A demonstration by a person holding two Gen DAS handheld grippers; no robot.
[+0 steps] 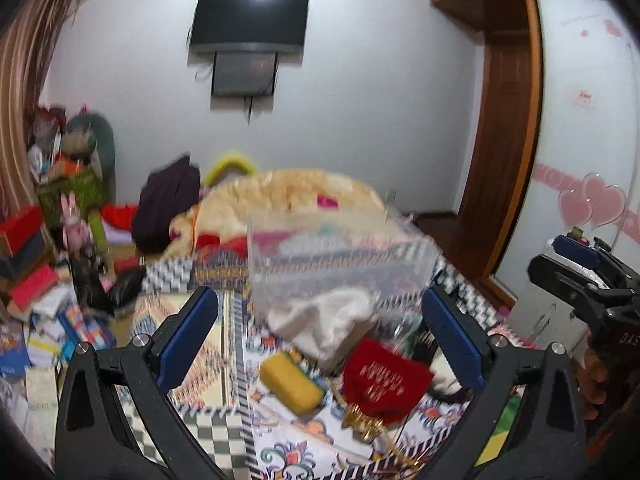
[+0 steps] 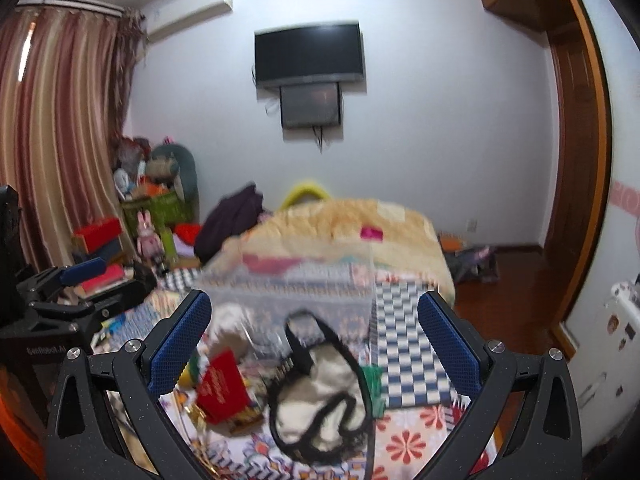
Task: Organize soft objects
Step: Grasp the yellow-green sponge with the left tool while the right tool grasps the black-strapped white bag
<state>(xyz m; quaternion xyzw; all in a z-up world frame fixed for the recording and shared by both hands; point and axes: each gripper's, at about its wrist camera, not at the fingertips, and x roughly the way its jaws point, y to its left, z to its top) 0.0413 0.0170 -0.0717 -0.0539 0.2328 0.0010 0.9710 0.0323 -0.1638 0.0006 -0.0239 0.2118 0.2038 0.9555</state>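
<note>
While the left wrist camera looks down the bed, the left tool (image 1: 320, 334) hangs with its blue-padded fingers (image 1: 186, 336) spread wide and nothing between them, above the bed's patterned multicoloured quilt (image 1: 208, 360). Under the gap lie a crumpled white cloth (image 1: 324, 316), a yellow rectangular sponge (image 1: 291, 383) and a red fabric pouch with gold lettering (image 1: 384, 380), the pouch just beside the sponge and the cloth spilling at the mouth of a clear plastic storage box (image 1: 340, 260) that rests on the quilt behind them. A large cream plush toy (image 1: 288, 196) lies farther up the bed near a dark purple garment (image 1: 166, 204), and a black wall-mounted television (image 1: 250, 20) hangs on the far wall. At the right edge, the right tool (image 1: 580, 264) shows only in part. From the right wrist camera, the right tool (image 2: 314, 350) is likewise spread wide and empty, its blue pads (image 2: 448, 344) flanking a cream fabric bag with a black strap (image 2: 320, 396) that lies on the quilt (image 2: 408, 360). Left of that bag, the red pouch (image 2: 222, 388) sits close by, with the clear box (image 2: 288, 288) blurred behind both. Striped brown curtains (image 2: 60, 140) cover the left wall, and the left tool (image 2: 76, 280) appears at the left edge, its grip state not readable from this view.
</note>
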